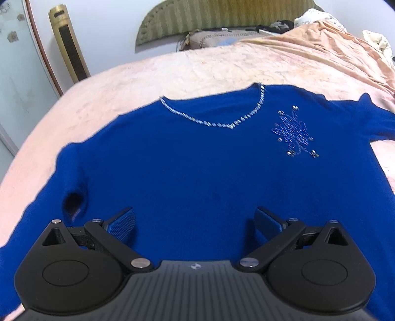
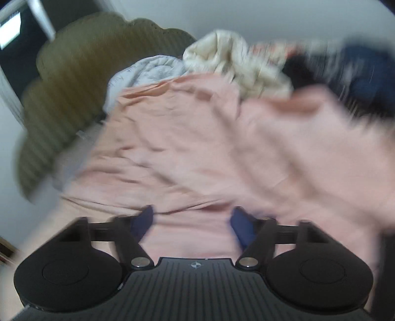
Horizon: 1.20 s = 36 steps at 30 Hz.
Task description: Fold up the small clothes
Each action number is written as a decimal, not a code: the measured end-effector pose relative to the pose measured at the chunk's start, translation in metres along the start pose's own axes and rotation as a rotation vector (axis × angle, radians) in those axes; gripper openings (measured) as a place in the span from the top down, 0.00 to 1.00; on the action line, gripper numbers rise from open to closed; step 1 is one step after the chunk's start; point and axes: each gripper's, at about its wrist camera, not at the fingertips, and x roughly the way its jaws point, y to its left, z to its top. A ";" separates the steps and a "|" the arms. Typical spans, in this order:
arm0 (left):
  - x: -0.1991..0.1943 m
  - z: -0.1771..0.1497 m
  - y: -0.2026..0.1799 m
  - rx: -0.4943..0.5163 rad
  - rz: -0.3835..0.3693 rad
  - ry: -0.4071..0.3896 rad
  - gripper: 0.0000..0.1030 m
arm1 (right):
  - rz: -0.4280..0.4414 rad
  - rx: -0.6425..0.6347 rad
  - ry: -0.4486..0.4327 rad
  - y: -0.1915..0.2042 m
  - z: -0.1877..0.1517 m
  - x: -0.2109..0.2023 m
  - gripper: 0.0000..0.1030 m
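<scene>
Here | blue top [image 1: 172, 160] flat on pink bedspread [image 1: 209, 66] | left hand-held gripper [image 1: 195, 223], right hand-held gripper [image 2: 192, 222]: both agape, empty

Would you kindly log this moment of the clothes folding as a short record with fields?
garment: blue top, spread flat, front up, not yet folded
trim: beaded neckline; embroidered motif
surface: pink bedspread
left claw: open, over the top's lower part, nothing between its fingers
right claw: open, empty, over the bedspread; view blurred
background: green headboard, rumpled bedding
</scene>
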 end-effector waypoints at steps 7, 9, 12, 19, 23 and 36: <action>0.010 0.001 -0.005 0.016 -0.009 0.022 0.00 | -0.146 -0.045 -0.008 -0.057 -0.014 -0.032 0.33; 0.012 0.001 -0.009 0.023 -0.018 0.031 0.00 | -0.097 -0.048 0.032 -0.064 -0.015 -0.033 0.30; 0.010 0.000 -0.015 0.042 -0.029 0.027 0.00 | -0.148 0.003 0.095 -0.070 -0.018 -0.022 0.33; 0.010 0.001 -0.018 0.051 -0.005 0.034 0.00 | 0.357 0.062 0.236 -0.031 -0.030 0.007 0.27; 0.005 0.001 -0.018 0.066 0.001 0.010 0.00 | 0.079 -0.061 0.088 -0.026 -0.023 -0.001 0.17; 0.008 0.001 -0.018 0.072 0.018 0.021 0.00 | 0.052 0.085 0.072 -0.097 -0.032 0.044 0.45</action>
